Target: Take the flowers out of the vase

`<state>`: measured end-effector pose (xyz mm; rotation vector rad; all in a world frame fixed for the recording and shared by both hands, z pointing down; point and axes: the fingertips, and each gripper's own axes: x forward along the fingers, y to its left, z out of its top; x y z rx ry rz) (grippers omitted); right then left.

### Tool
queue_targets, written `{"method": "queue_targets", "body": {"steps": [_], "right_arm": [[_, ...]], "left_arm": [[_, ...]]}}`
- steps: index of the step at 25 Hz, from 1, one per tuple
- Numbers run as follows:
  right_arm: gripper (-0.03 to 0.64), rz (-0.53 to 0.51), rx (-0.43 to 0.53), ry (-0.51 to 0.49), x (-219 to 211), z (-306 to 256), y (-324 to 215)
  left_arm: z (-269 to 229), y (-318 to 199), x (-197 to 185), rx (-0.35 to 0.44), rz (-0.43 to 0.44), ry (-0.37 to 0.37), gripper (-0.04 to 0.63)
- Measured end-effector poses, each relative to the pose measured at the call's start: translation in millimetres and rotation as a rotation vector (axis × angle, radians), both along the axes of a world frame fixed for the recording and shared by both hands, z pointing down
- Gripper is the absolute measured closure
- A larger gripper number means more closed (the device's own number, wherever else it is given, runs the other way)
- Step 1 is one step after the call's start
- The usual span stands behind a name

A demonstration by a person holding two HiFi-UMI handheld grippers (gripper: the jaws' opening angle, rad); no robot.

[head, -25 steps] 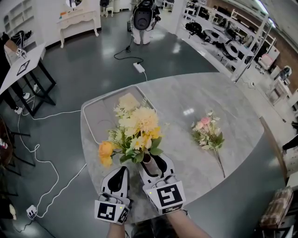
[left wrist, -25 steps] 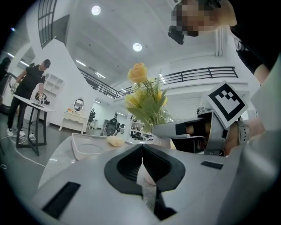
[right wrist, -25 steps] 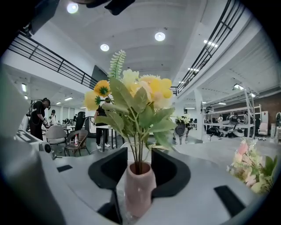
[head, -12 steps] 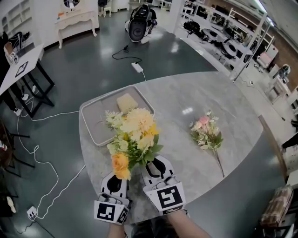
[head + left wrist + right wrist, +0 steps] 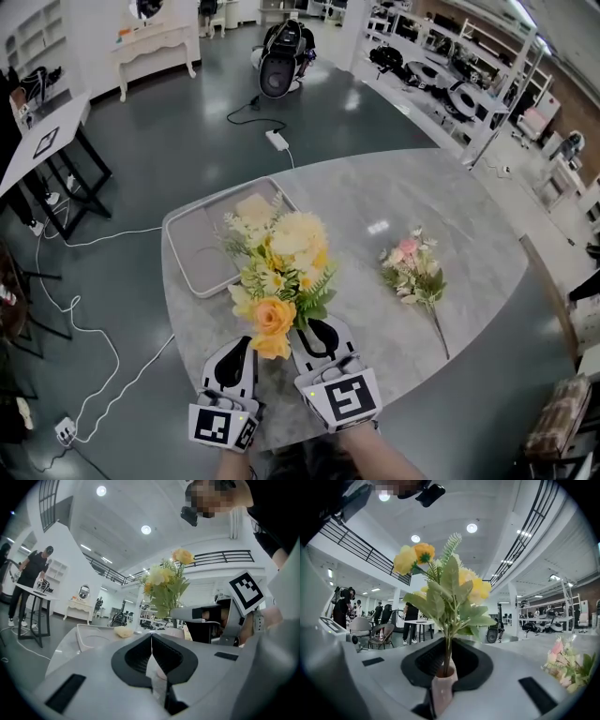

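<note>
The vase [image 5: 443, 686] is at the tabletop's [image 5: 403, 197] near edge, left of its middle, with the flowers [image 5: 281, 267] in it. Behind them, at the far left corner, lies a tray [image 5: 192, 239], with a small pad [image 5: 253, 208] at its far right corner. A second bunch [image 5: 412, 272] lies on the tabletop's right half, well apart from the vase.

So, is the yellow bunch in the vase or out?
In. The yellow bunch has its stems down inside the pink vase in the right gripper view.

No readable writing; only coded square markers [image 5: 217, 428] on the left gripper [image 5: 246, 343] and right gripper [image 5: 315, 326].
</note>
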<state>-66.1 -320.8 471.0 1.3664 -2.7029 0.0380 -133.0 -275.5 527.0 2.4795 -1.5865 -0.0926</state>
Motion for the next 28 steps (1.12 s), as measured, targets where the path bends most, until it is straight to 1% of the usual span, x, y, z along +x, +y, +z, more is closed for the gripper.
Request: {"method": "queue_targets", "body": {"steps": [7, 12, 18, 23, 28], "right_arm": [[0.565, -0.014, 0.015, -0.007, 2, -17, -3], [0.565, -0.049, 0.020, -0.057, 3, -35, -2], [0.565, -0.058, 0.029, -0.067, 10, -55, -7], [0.565, -0.076, 0.045, -0.065, 9, -60, -2], [0.565, -0.097, 0.036, -0.091, 11, -73, -7]], "left_arm": [[-16, -5, 4, 0.013, 0.004, -0.006, 0.581], [-32, -7, 4, 0.022, 0.004, -0.012, 0.581], [-46, -9, 5, 0.013, -0.005, -0.013, 0.581], [-47, -4, 6, 0.007, -0.004, -0.021, 0.581], [-57, -5, 11, -0.013, -0.001, -0.024, 0.581]]}}
